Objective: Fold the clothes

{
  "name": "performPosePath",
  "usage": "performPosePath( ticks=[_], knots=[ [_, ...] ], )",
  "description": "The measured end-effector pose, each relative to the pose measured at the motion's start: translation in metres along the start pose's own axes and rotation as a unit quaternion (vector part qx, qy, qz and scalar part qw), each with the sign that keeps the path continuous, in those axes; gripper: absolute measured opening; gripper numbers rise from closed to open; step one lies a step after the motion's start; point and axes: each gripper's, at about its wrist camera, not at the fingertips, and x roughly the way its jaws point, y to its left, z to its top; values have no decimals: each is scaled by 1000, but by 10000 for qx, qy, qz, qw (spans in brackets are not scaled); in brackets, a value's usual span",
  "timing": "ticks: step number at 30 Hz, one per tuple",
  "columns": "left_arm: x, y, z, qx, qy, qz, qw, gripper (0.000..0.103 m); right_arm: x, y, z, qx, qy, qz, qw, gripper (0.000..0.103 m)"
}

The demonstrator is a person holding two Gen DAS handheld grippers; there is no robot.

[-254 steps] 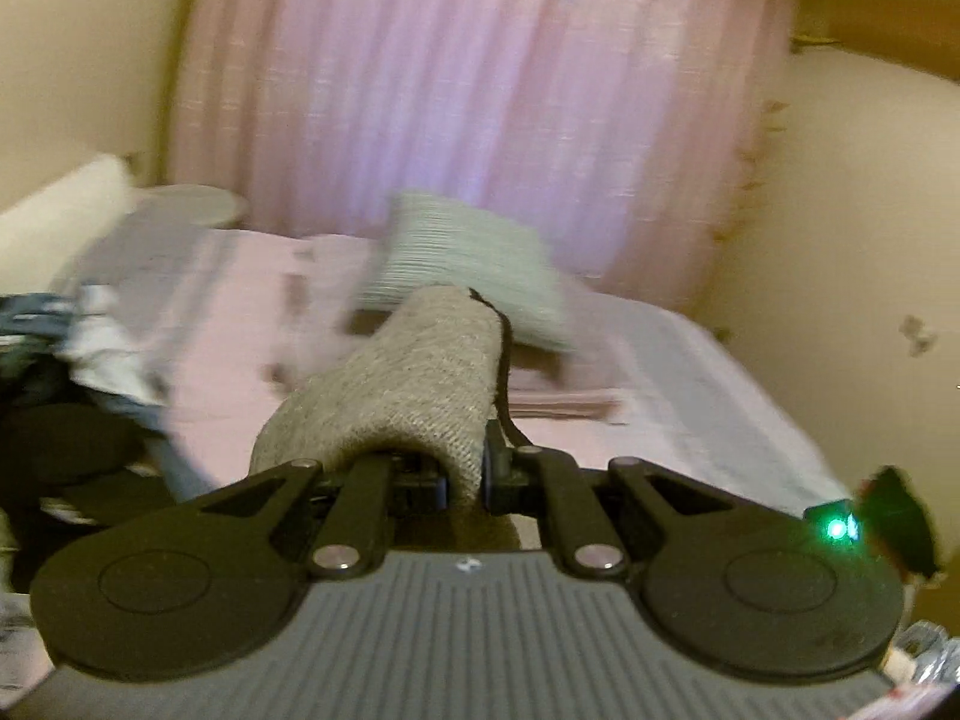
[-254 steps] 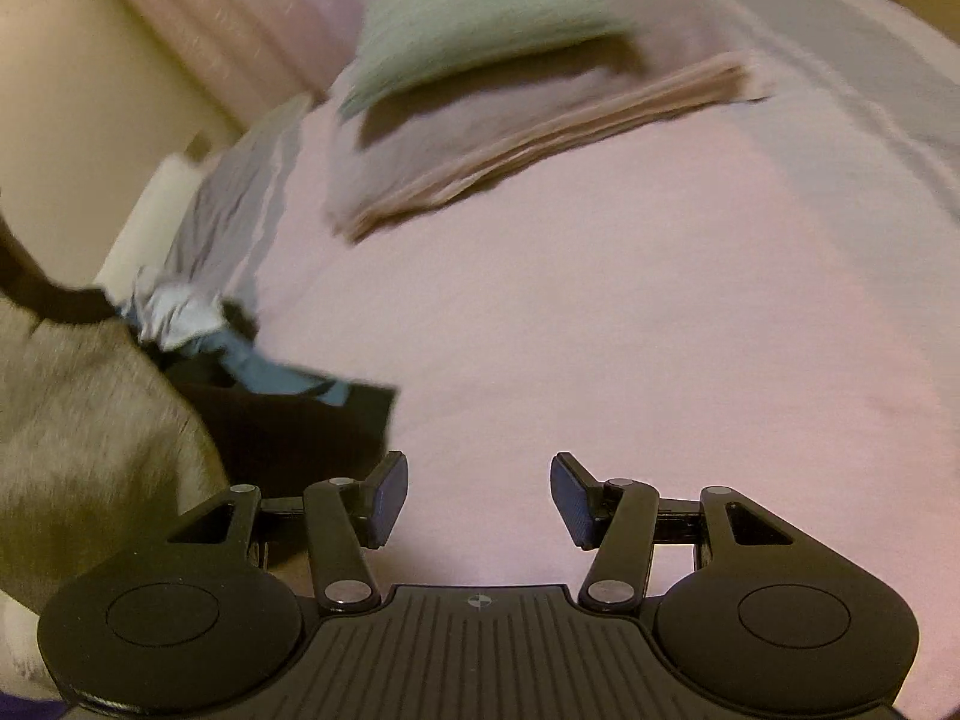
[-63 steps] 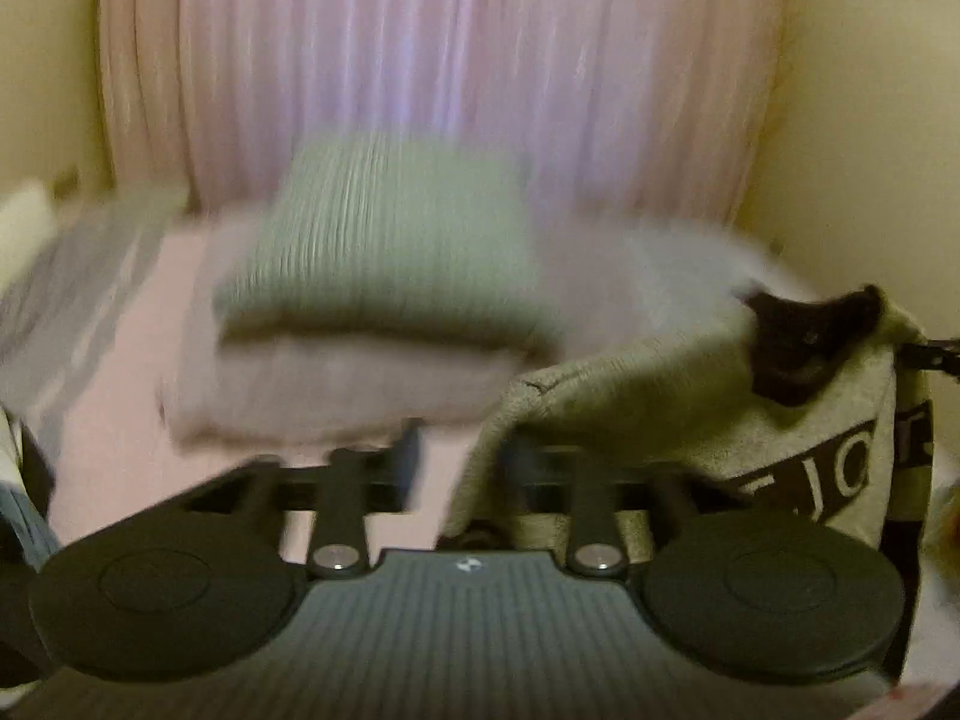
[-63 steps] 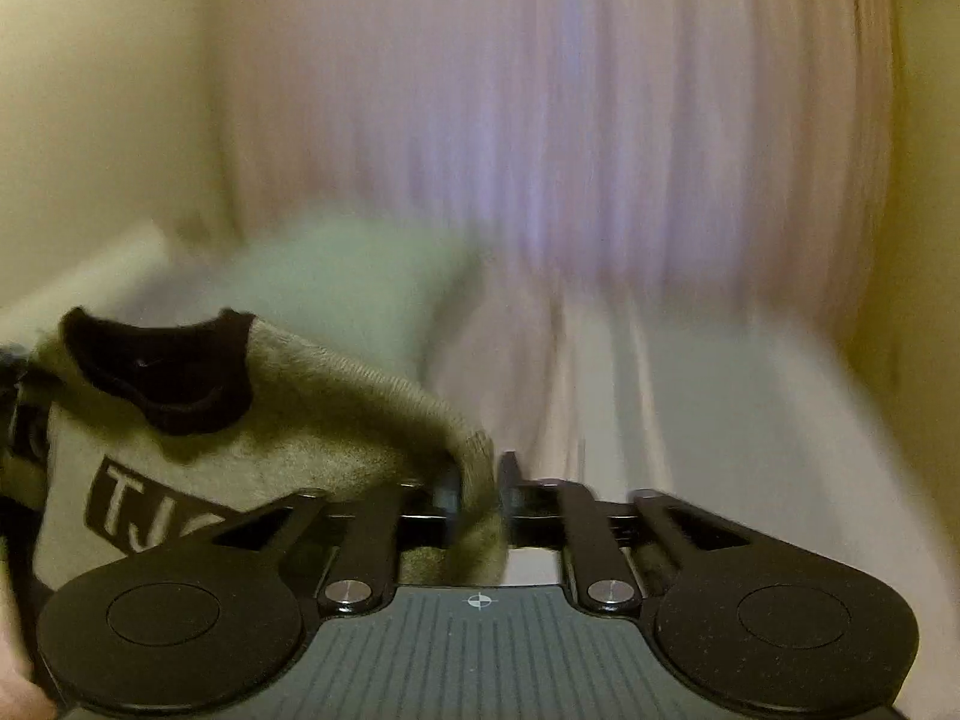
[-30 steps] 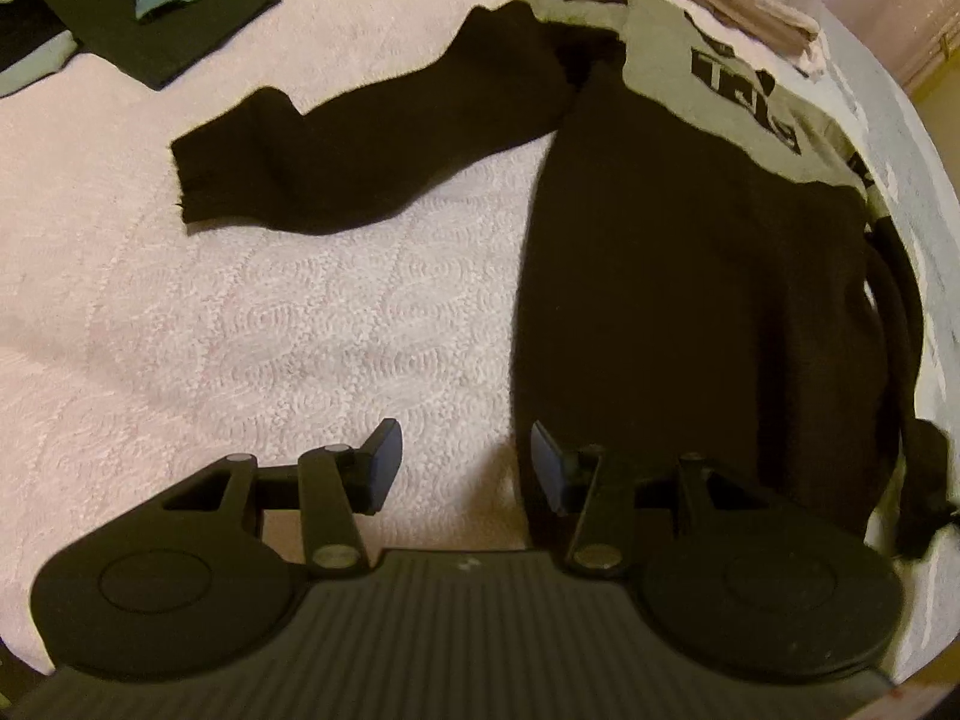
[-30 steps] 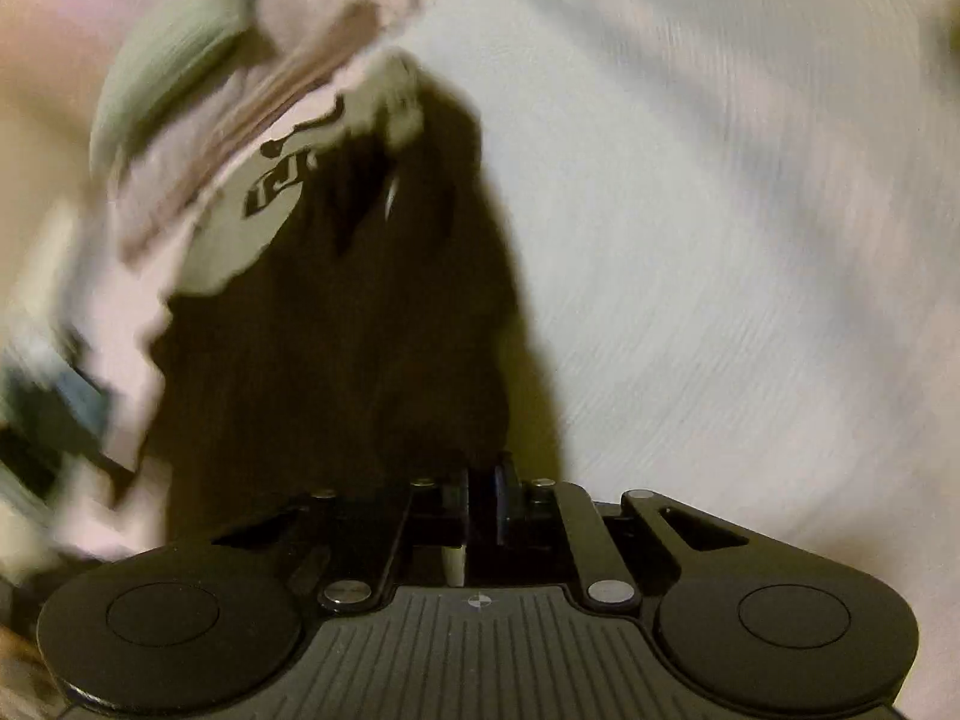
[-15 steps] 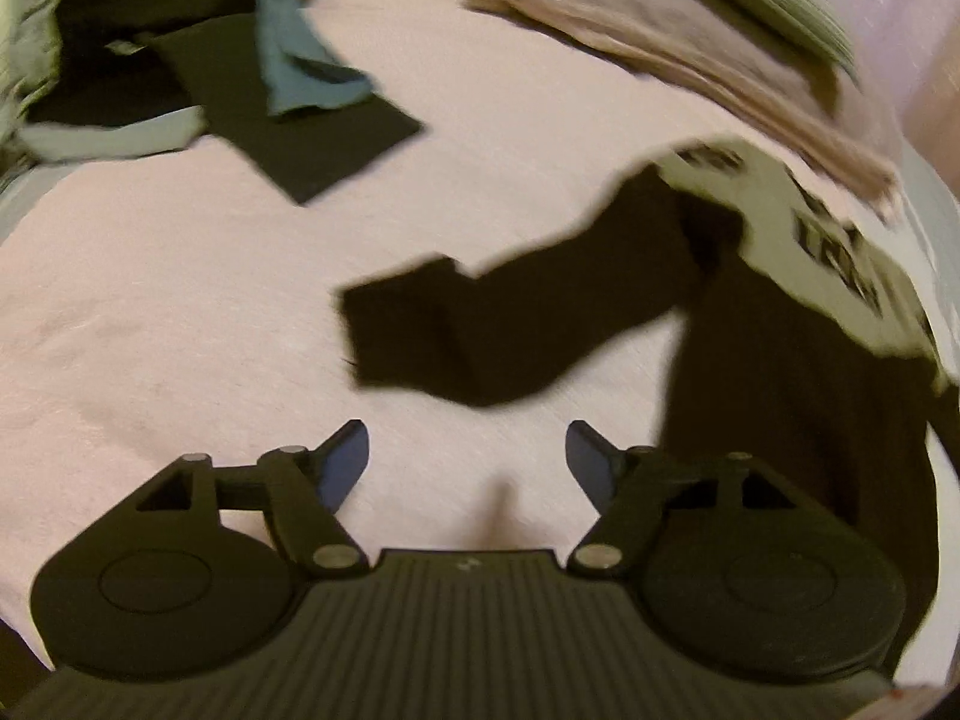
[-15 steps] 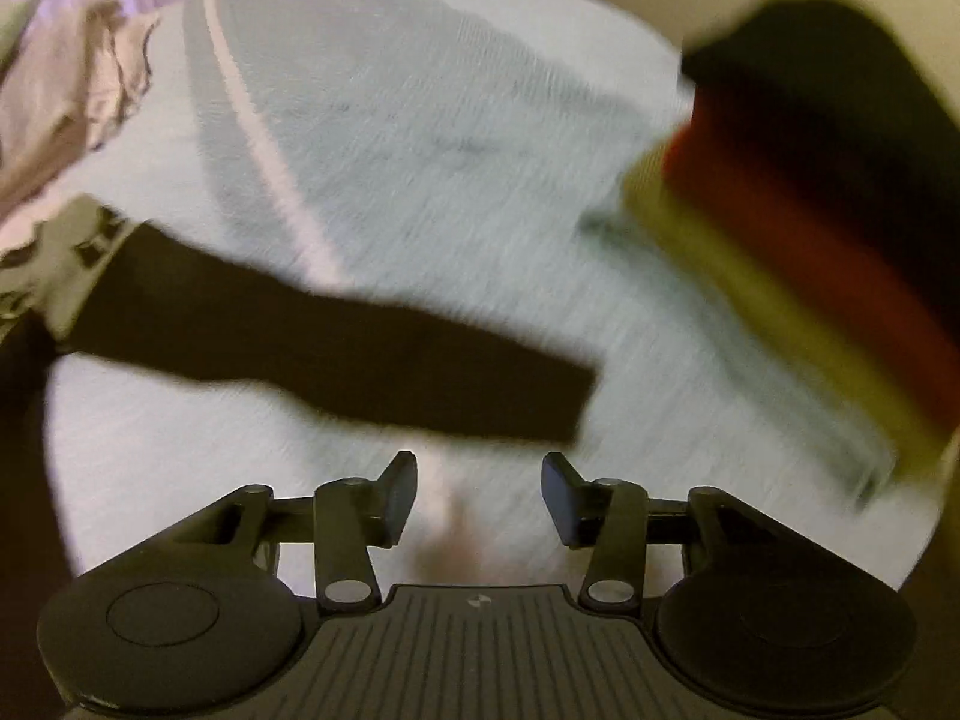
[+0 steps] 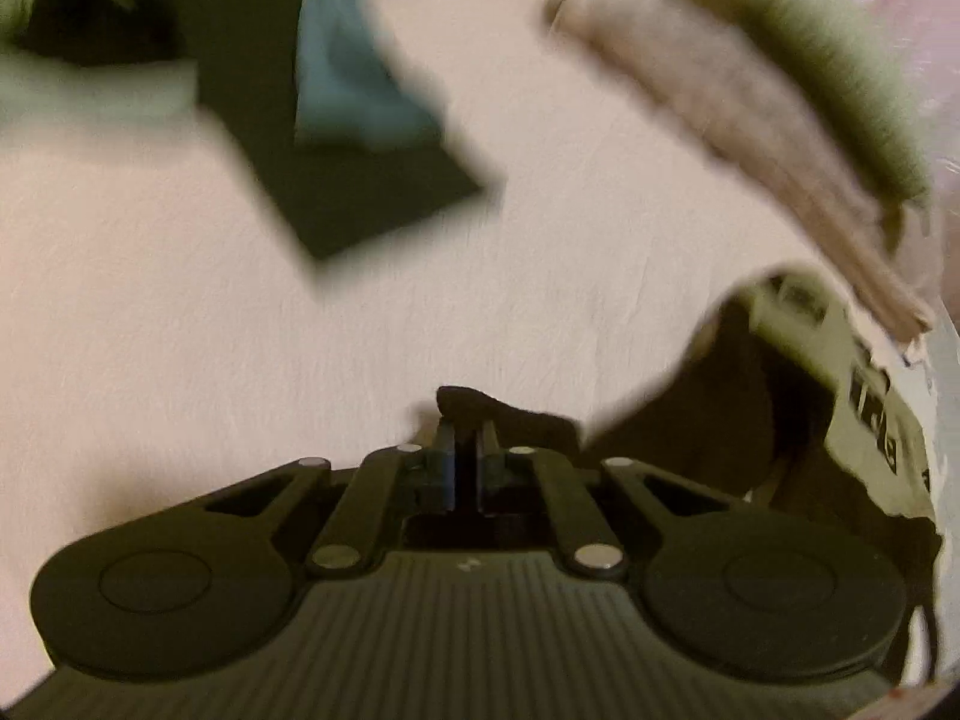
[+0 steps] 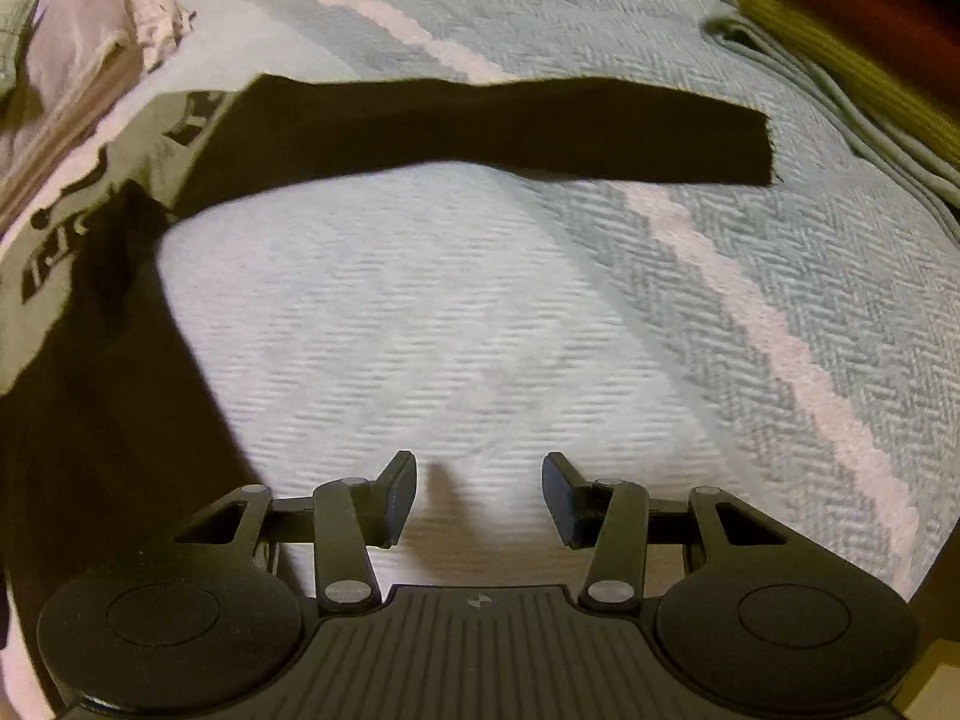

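Note:
A black sweater (image 10: 90,396) with a grey-green lettered yoke (image 9: 870,408) lies flat on the bed. In the left wrist view my left gripper (image 9: 465,426) points down at the pink sheet, its jaws closing tight on the cuff of the sweater's left sleeve (image 9: 516,417). A tuft of black cloth sticks out past the pads. In the right wrist view the other sleeve (image 10: 480,126) lies stretched out to the right. My right gripper (image 10: 477,483) hangs open well short of that sleeve, over bare bedspread, with nothing between its fingers.
A stack of folded red, mustard and grey clothes (image 10: 840,42) sits at the far right of the bed. A folded beige blanket (image 9: 750,114) with a green pillow lies beyond the sweater. Dark and blue unfolded garments (image 9: 354,72) are heaped at the far left.
My left gripper has swept left to the sleeve's cuff and shut on it. My right gripper has let go of the sweater and opened; the right sleeve now lies spread out.

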Motion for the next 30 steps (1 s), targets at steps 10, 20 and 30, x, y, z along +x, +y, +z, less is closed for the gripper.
performPosePath(
  ticks=[10, 20, 30],
  knots=[
    [-6, 91, 99, 817, -931, 1243, 9845, 0, -14, 41, -19, -112, -96, 281, 9995, 44],
    [-29, 94, -3, 195, 539, 80, 9983, 27, -26, 10, -46, -41, -81, 964, 9953, 46],
    [-59, -25, -167, 495, 2428, -1808, 9518, 44, 8, -1, -60, 56, 352, 2099, 9771, 50]
  ],
)
